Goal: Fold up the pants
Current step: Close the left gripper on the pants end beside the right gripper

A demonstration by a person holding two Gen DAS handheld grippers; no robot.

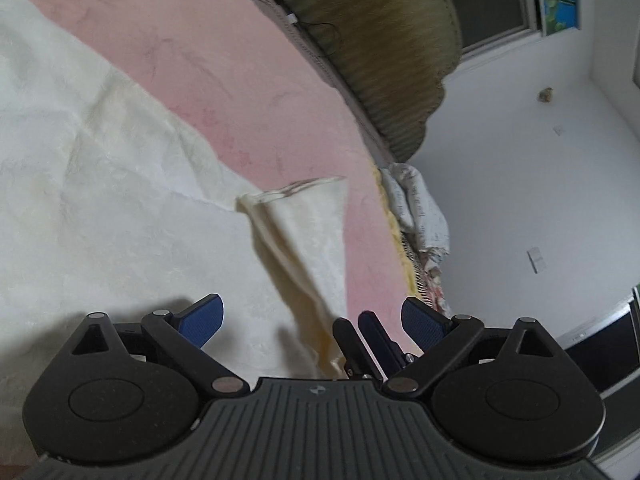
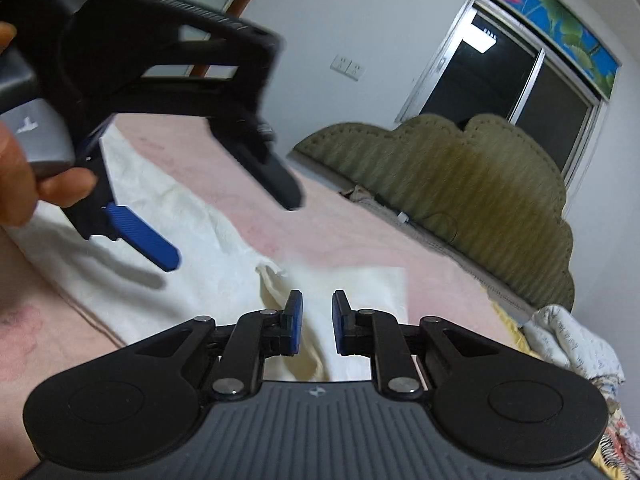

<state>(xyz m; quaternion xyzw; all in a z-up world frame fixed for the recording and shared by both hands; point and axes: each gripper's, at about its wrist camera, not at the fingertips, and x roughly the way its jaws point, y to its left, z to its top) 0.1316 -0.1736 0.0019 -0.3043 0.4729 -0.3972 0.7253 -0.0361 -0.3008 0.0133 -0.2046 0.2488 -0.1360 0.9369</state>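
Observation:
The cream-white pants (image 1: 100, 200) lie spread on a pink bed sheet (image 1: 208, 60). One narrow end of the pants (image 1: 304, 232) is raised and runs down toward my right gripper. My left gripper (image 1: 314, 320) is open wide above the cloth and holds nothing. My right gripper (image 2: 317, 322) has its blue pads a little apart with the raised cloth (image 2: 352, 292) between and just beyond them; whether they pinch it I cannot tell. The right gripper's fingers (image 1: 372, 344) show in the left wrist view. The left gripper (image 2: 160, 184) shows in the right wrist view, held by a hand.
An olive padded headboard (image 2: 460, 184) stands at the far end of the bed. A patterned quilt (image 2: 576, 344) is bunched at the bed's right edge. White walls and a dark window (image 2: 516, 68) lie beyond.

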